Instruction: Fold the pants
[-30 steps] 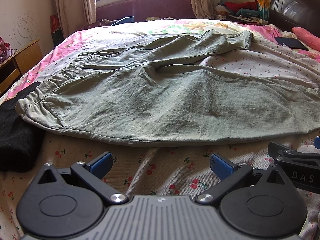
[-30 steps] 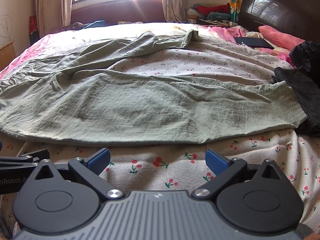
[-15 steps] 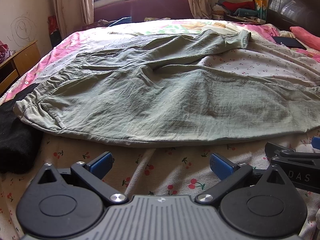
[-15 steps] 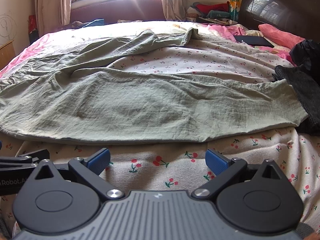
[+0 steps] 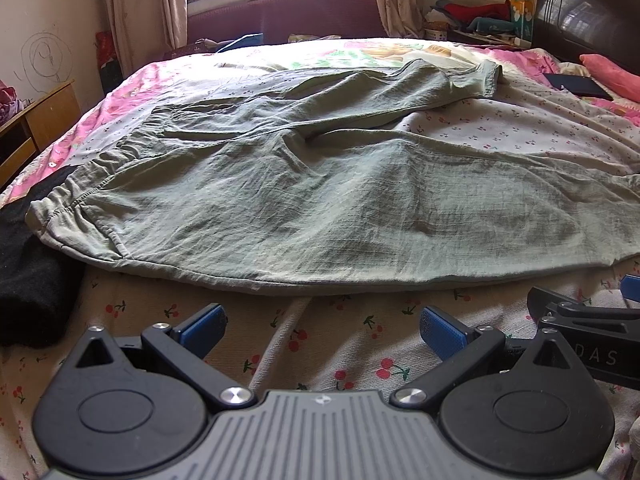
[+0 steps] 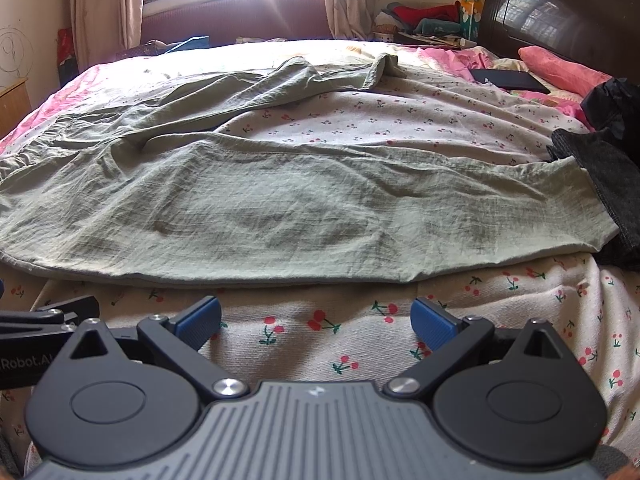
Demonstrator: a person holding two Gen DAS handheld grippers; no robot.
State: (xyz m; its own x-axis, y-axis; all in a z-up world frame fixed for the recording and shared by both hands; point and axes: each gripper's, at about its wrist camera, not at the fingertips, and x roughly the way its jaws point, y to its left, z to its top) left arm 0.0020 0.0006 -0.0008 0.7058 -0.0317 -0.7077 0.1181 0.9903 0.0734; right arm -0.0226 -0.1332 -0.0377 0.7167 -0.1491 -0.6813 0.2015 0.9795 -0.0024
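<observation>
Grey-green pants (image 5: 320,204) lie spread flat across the bed, waistband at the left (image 5: 76,196), one leg along the near edge, the other angled away toward the far right. The same pants (image 6: 260,216) fill the right wrist view, with the near leg's cuff at the right (image 6: 576,200). My left gripper (image 5: 322,326) hovers open over the cherry-print sheet just short of the pants' near hem, nothing between its blue pads. My right gripper (image 6: 316,316) is open too, beside the left one and equally short of the hem.
A black garment (image 5: 28,280) lies at the left by the waistband. Dark clothes (image 6: 600,184) are piled at the right next to the cuff. A dark flat case (image 6: 508,80) and pink pillow (image 6: 560,70) sit near the headboard (image 6: 560,16). A wooden cabinet (image 5: 36,120) stands left.
Both grippers have edged slightly forward toward the pants' near hem. The pants have not moved, and both grippers stay open.
</observation>
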